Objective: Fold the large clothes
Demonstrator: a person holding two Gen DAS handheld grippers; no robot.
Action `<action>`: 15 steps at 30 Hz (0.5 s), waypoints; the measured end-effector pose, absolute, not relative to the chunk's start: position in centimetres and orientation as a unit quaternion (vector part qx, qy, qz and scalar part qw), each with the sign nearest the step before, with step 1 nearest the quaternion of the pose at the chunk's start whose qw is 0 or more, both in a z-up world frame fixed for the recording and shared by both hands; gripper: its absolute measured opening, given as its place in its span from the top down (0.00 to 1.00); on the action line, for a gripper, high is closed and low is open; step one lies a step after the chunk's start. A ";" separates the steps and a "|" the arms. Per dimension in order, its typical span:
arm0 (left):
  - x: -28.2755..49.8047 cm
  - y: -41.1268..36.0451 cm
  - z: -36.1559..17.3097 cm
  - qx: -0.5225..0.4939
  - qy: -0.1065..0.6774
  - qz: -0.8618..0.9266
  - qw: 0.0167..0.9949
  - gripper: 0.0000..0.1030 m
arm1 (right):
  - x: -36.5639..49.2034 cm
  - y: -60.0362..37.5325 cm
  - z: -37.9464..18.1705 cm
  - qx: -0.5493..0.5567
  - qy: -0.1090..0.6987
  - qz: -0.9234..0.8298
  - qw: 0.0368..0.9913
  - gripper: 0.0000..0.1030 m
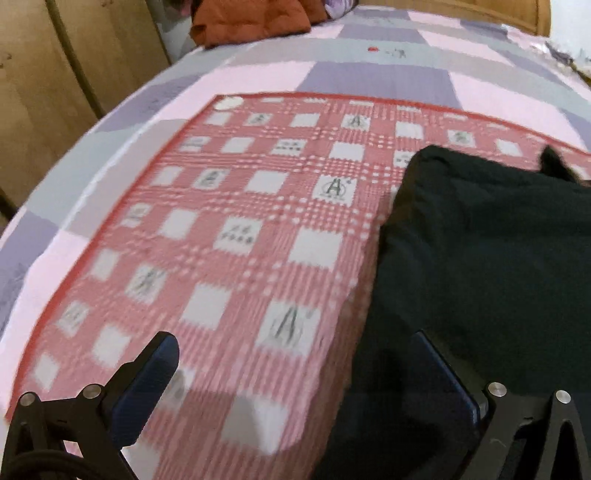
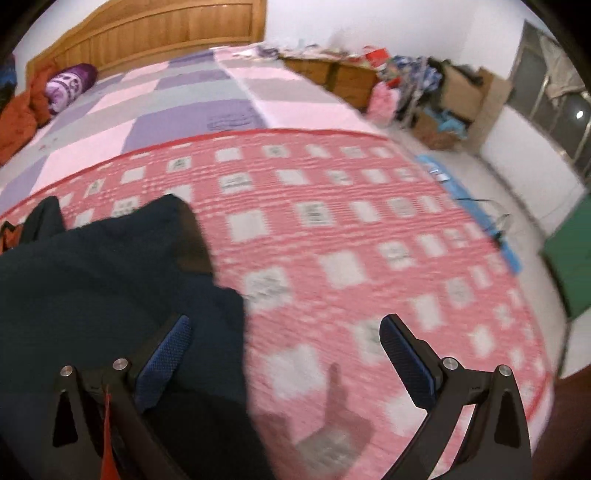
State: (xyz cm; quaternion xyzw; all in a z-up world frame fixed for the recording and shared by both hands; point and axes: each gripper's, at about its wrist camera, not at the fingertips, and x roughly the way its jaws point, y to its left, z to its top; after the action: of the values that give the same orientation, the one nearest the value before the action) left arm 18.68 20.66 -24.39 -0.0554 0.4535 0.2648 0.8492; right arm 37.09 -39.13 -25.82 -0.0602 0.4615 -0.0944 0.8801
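Note:
A dark, near-black garment (image 1: 480, 251) lies on a red and white checked cloth (image 1: 229, 221) spread over the bed. In the left wrist view it fills the right side; my left gripper (image 1: 295, 354) is open and empty, its right finger over the garment's left edge. In the right wrist view the garment (image 2: 110, 280) fills the left side over the checked cloth (image 2: 351, 240). My right gripper (image 2: 286, 332) is open and empty, its left finger over the garment's right edge, its right finger over the cloth.
The bed has a pink, purple and grey patchwork sheet (image 2: 177, 99) and a wooden headboard (image 2: 155, 33). An orange-brown garment (image 1: 251, 20) and a purple pillow (image 2: 70, 86) lie near the head. A wooden wardrobe (image 1: 48, 92) stands left; boxes and clutter (image 2: 424, 92) stand right.

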 end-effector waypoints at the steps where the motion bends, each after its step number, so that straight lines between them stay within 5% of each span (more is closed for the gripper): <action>1: 17.3 20.0 -23.4 -0.055 0.449 0.264 0.852 0.00 | 35.3 -39.3 -24.8 -0.074 0.456 -0.095 0.882 0.01; 9: 7.0 11.6 -15.3 -0.039 0.463 0.238 0.853 0.00 | 19.9 -37.1 -16.3 -0.095 0.431 -0.091 0.893 0.01; 15: 1.7 8.5 -8.9 -0.105 0.502 0.149 0.846 0.00 | 10.0 -33.1 -11.1 0.006 0.516 -0.030 0.856 0.01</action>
State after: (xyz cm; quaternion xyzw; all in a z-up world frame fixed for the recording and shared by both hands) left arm 1.68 8.49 -8.93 -0.1049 0.5017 0.1492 0.8456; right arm 10.00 -33.11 -11.12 0.0065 0.5164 -0.0299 0.8558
